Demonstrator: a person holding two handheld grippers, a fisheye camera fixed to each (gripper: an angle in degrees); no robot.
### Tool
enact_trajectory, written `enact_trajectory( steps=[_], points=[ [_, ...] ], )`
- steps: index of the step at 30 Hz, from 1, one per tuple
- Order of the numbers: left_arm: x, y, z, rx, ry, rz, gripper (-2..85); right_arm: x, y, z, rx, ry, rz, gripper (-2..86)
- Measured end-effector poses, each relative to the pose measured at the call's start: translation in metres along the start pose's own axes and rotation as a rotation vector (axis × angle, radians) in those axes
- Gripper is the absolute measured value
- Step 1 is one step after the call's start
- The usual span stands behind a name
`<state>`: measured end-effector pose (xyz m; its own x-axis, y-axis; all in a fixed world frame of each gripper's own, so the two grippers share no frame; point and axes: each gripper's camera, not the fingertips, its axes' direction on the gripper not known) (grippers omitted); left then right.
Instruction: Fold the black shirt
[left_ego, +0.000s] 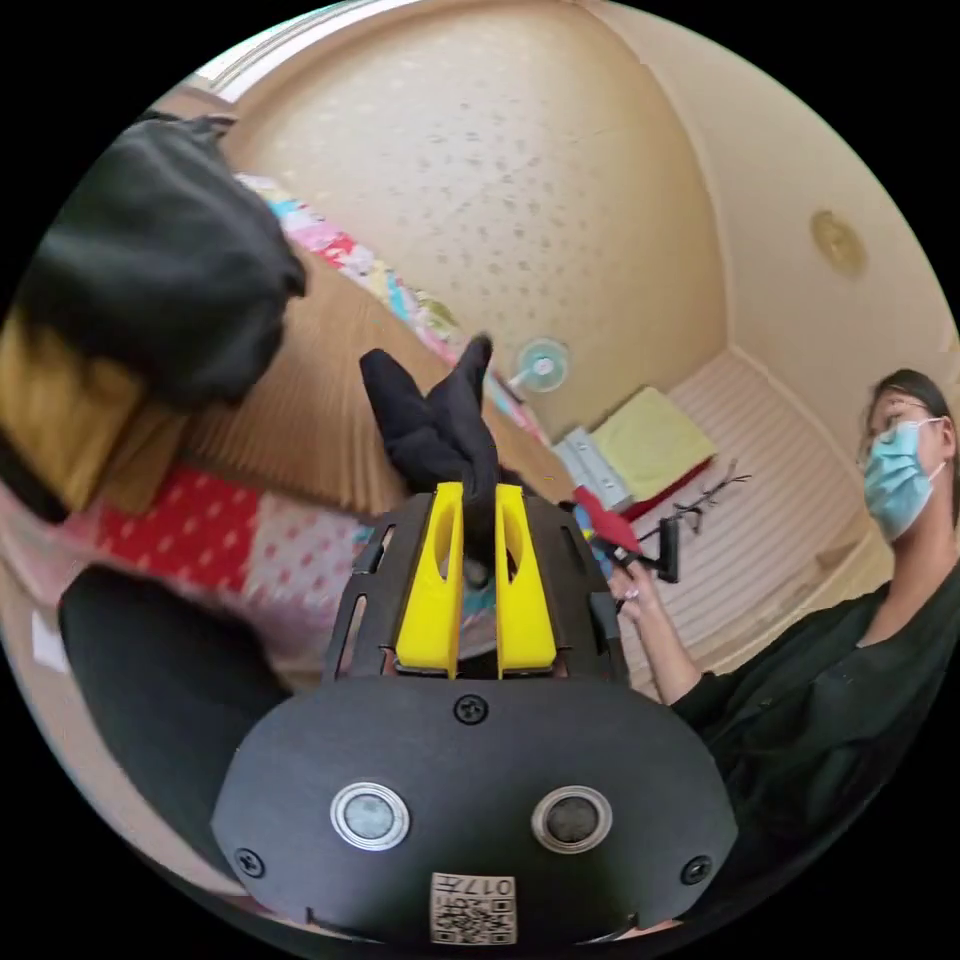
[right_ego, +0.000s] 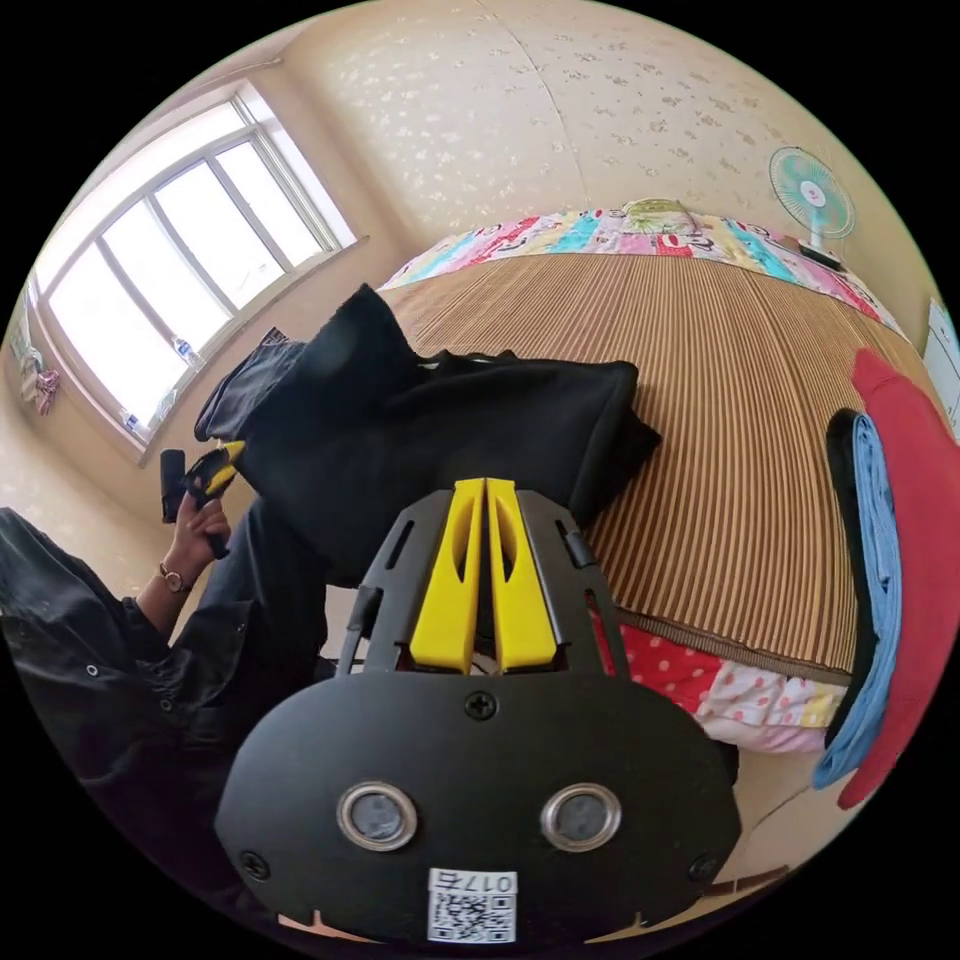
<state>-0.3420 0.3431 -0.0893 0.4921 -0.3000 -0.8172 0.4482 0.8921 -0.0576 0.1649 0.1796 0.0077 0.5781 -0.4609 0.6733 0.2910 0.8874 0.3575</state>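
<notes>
Left gripper (left_ego: 478, 495) clamped on shirt (right_ego: 440, 430) fabric; right gripper (right_ego: 486, 490) jaws together, empty, shirt heaped at mat (right_ego: 740, 420) edge.

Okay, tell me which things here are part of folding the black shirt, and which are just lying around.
Part of the job:
- black shirt, heaped on the bamboo mat
- left gripper, jaws clamped on a bunch of black cloth
- right gripper, jaws together at the shirt's edge

Lying about:
- red garment and blue garment, stacked at the mat's side
- electric fan
- patchwork quilt
</notes>
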Motion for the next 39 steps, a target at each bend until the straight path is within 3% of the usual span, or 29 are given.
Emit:
enact_trajectory(
  steps=[7,12,16,23,26,34,39],
  points=[
    [-0.003,0.008,0.008,-0.011,0.002,-0.065,5.4,-0.054,-0.118,0.082,-0.041,0.024,-0.142,4.7],
    [-0.007,0.001,0.009,-0.033,0.017,-0.058,5.5,-0.062,-0.186,0.164,-0.215,0.056,-0.119,8.9],
    [-0.015,0.000,0.008,-0.029,0.050,-0.075,5.4,-0.071,-0.194,0.196,-0.302,0.129,-0.143,7.2],
    [-0.021,-0.002,0.008,-0.025,0.066,-0.080,5.5,-0.077,-0.198,0.182,-0.030,0.157,-0.050,4.0],
    [-0.022,-0.004,0.007,-0.028,0.063,-0.081,5.5,-0.070,-0.204,0.228,-0.224,0.172,-0.051,4.4],
    [-0.025,-0.004,0.004,-0.023,0.065,-0.098,5.5,-0.063,-0.145,0.119,0.039,0.104,0.080,6.8],
    [-0.023,-0.007,0.001,0.033,0.132,-0.083,5.4,-0.046,-0.061,0.101,-0.083,0.339,0.103,4.2]
  ],
)
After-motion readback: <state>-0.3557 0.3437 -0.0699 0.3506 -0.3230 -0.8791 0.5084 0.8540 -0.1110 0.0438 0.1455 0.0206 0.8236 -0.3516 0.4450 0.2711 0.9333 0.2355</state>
